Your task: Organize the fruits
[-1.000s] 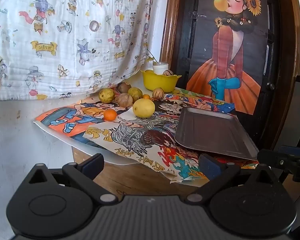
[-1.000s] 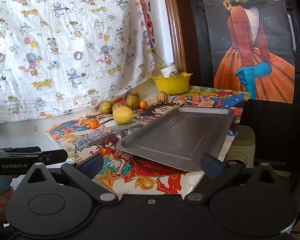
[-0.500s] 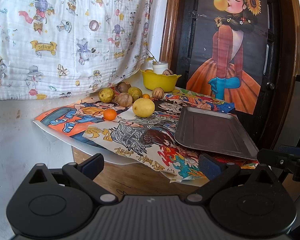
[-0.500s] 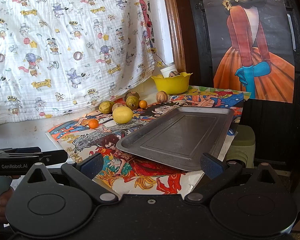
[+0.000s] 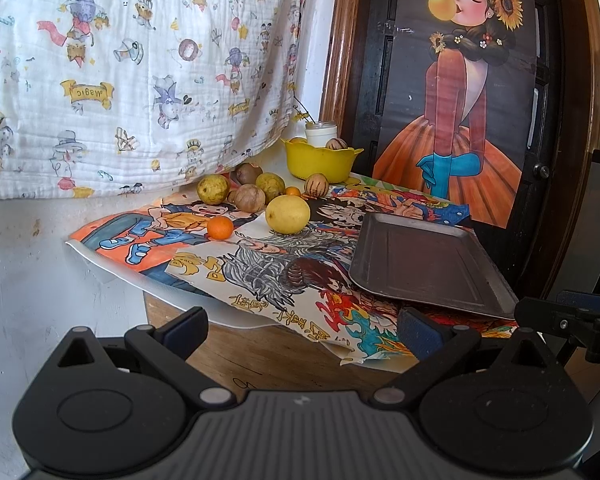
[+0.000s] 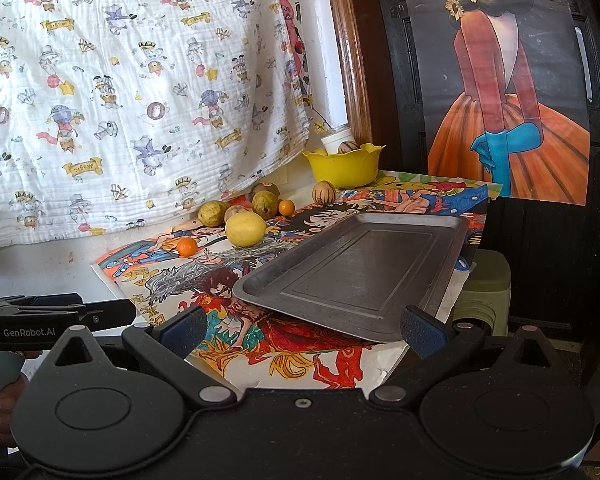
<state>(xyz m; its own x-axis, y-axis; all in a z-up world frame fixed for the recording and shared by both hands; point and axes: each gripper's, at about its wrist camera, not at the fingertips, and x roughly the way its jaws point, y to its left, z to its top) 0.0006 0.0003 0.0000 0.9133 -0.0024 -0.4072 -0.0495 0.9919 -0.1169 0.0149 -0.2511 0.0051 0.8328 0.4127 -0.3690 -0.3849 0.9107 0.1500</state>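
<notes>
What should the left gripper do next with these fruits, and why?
Probably move the open left gripper forward to the lemon: it is the nearest large fruit, it lies loose on the comic posters, and the metal tray beside it is bare.

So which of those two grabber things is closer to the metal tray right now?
Right. The right gripper has the metal tray just ahead of its open jaws; the left gripper sits further left, with the tray ahead and off to its right.
</notes>
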